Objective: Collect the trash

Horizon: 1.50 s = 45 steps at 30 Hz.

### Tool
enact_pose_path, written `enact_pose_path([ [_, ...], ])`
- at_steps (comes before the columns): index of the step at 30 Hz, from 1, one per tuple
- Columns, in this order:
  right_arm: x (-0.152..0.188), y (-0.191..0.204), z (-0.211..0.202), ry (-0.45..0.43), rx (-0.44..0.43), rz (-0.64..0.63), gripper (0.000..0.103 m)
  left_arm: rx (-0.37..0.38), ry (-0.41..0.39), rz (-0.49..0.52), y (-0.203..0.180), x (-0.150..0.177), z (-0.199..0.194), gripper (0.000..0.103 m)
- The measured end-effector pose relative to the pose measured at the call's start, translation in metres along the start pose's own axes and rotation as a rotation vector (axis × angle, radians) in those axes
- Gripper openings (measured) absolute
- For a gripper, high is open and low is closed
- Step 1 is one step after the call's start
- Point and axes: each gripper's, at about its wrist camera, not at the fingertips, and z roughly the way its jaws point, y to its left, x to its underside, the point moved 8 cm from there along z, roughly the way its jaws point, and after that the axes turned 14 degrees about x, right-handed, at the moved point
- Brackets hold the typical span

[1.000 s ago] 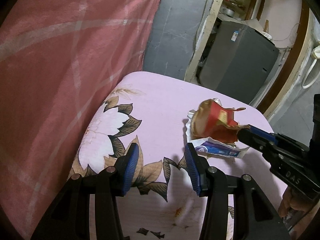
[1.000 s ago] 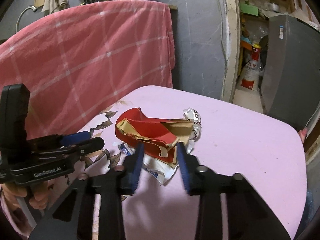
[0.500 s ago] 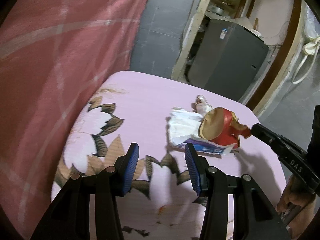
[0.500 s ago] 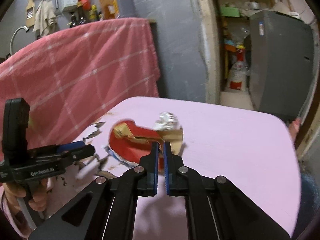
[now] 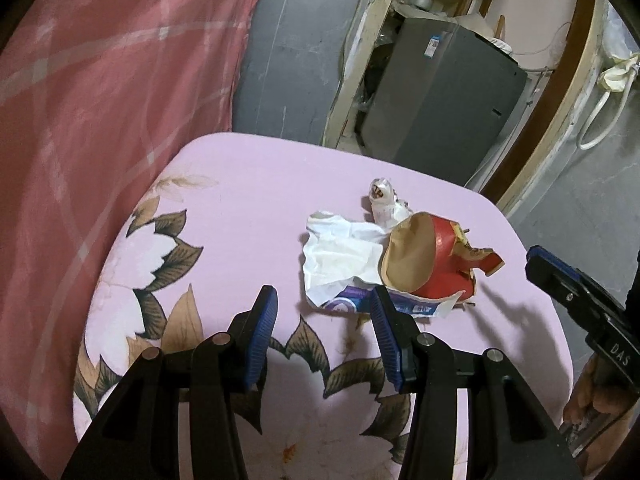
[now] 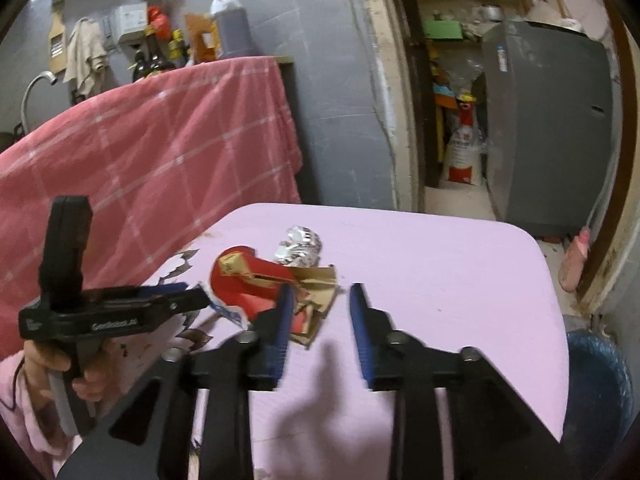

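A pile of trash lies on the pink flowered table (image 5: pixel 248 200): a torn red carton (image 5: pixel 432 260), a crumpled white tissue (image 5: pixel 340 252), a blue-and-white wrapper (image 5: pixel 360 304) under them, and a crumpled foil ball (image 5: pixel 384 200). My left gripper (image 5: pixel 324 336) is open and empty, just short of the wrapper. My right gripper (image 6: pixel 320 332) is open and empty, with its left finger beside the red carton (image 6: pixel 248 284). The foil ball (image 6: pixel 300 244) lies behind the carton. The right gripper's tip (image 5: pixel 560 276) shows at the right of the left wrist view.
A red checked cloth (image 5: pixel 100 100) hangs over something left of the table. A grey fridge (image 6: pixel 552 128) stands in the doorway behind. A blue-lined bin (image 6: pixel 600 392) sits at the table's right edge. Bottles (image 6: pixel 228 20) stand on a ledge at the back.
My right gripper was shut on the red carton, then opened and drew back; the carton now lies on the pile. The left gripper stayed open and moved back slightly.
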Motion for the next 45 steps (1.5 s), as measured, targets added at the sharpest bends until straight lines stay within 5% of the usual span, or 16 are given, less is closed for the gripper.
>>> enact_pose_path([
  [12,0.002,0.026,0.041,0.127,-0.102,-0.117,0.029,0.032,0.008,0.049,-0.008,-0.002,0.008,0.042],
  [14,0.002,0.025,0.040,0.127,-0.115,-0.110,0.016,0.044,0.000,0.053,-0.010,-0.003,0.009,0.042],
  [16,0.002,0.024,0.037,0.117,-0.120,-0.104,0.008,0.055,-0.005,0.054,-0.013,-0.004,0.011,0.034],
  [21,0.005,0.020,0.028,0.099,-0.124,-0.072,0.005,0.053,0.001,0.069,-0.018,-0.006,0.016,0.017],
  [28,0.012,-0.006,0.012,0.063,-0.050,0.014,0.004,0.070,0.013,0.096,-0.032,-0.001,0.022,0.004],
  [45,0.028,-0.049,-0.038,0.016,0.104,0.126,0.004,0.031,0.016,0.092,-0.062,0.036,0.007,0.001],
])
